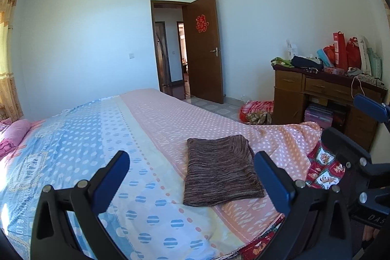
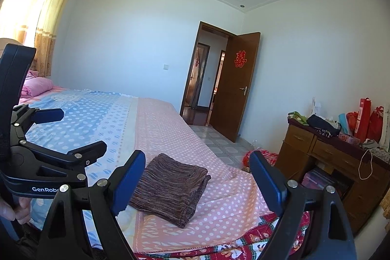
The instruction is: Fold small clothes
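Both pairs of blue fingers stand spread wide with nothing between them. On the left, the left gripper [image 1: 191,177] hangs above the near edge of the bed [image 1: 146,118], its left finger [image 1: 111,180] over the blue dotted part of the sheet and its right finger over the pink dotted part. Seen from the right wrist, the left gripper [image 2: 80,130] sits at the far left of the picture, its jaws apart, with a hand [image 2: 14,211] wrapped around its handle.

Between the two grippers lies the folded cloth [image 1: 220,171], a brown, streaky knit piece folded into a flat rectangle. It rests on the pink dotted sheet near the bed's near edge, apart from every finger.

To the right of it, the right gripper [image 2: 197,182] hangs over the same edge of the bed, with the folded cloth [image 2: 170,189] showing through the gap between its fingers [image 2: 128,183] but lying lower, on the sheet, untouched. A red patterned blanket [image 2: 253,245] shows under the sheet at the near edge.

Further right, an open brown door [image 1: 203,50] carries a red paper sign. At the far right a wooden desk [image 1: 324,99] stands against the wall, piled with clothes and red bags [image 1: 346,50].
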`<state>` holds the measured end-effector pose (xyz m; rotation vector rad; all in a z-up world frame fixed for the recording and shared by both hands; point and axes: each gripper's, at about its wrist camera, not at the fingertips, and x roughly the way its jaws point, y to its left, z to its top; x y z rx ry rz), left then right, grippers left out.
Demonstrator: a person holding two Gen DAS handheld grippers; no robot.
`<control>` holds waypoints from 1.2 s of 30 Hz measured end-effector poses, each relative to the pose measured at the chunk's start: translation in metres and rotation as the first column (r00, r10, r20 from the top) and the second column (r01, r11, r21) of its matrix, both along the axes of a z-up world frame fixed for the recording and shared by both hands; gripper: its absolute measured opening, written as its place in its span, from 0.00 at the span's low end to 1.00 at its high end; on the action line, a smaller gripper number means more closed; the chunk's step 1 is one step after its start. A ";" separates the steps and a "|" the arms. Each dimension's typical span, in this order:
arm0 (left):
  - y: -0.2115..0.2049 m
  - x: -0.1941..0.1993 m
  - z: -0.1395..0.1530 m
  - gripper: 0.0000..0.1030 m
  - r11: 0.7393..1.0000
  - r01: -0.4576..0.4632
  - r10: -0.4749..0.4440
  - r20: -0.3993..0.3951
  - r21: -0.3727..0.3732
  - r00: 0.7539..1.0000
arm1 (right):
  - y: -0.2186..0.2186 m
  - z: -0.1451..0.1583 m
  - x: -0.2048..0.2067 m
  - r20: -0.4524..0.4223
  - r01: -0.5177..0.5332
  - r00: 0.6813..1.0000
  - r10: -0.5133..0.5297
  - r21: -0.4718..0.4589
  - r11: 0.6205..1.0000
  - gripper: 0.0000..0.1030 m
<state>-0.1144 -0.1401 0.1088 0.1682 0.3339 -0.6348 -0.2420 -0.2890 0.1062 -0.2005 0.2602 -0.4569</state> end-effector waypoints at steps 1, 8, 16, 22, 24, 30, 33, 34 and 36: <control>0.000 0.001 -0.001 1.00 1.000 -0.001 0.001 -0.004 0.000 1.000 | 0.000 -0.001 0.000 -0.002 -0.002 1.000 0.002 0.000 1.000 0.85; 0.000 0.002 -0.005 1.00 1.000 0.004 -0.004 -0.036 -0.003 0.999 | 0.001 -0.003 0.002 -0.012 -0.003 1.000 0.003 -0.008 1.000 0.85; 0.001 0.004 -0.006 1.00 1.000 -0.001 0.001 -0.040 0.000 0.999 | -0.005 -0.003 -0.001 -0.005 0.001 1.000 -0.001 0.023 1.000 0.85; 0.000 0.005 -0.007 1.00 1.000 -0.005 0.006 -0.037 0.008 0.999 | -0.007 -0.003 0.001 -0.007 0.002 1.000 -0.001 0.028 1.000 0.85; 0.000 0.005 -0.007 1.00 1.000 -0.005 0.005 -0.038 0.009 0.999 | -0.007 -0.003 0.001 -0.009 0.001 1.000 0.000 0.028 1.000 0.85; 0.000 0.005 -0.007 1.00 1.000 -0.005 0.005 -0.037 0.009 0.999 | -0.008 -0.003 0.001 -0.009 0.000 1.000 0.000 0.028 1.000 0.85; 0.000 0.005 -0.007 1.00 1.000 -0.004 0.004 -0.039 0.009 0.999 | -0.008 -0.003 0.001 -0.008 0.000 1.000 0.001 0.029 1.000 0.85; 0.000 0.005 -0.007 1.00 1.000 -0.005 0.005 -0.039 0.009 0.999 | -0.009 -0.003 0.001 -0.009 0.000 1.000 0.001 0.028 1.000 0.85; 0.000 0.005 -0.007 1.00 1.000 -0.007 0.007 -0.039 0.009 0.999 | -0.009 -0.003 0.002 -0.007 0.000 1.000 0.001 0.028 1.000 0.85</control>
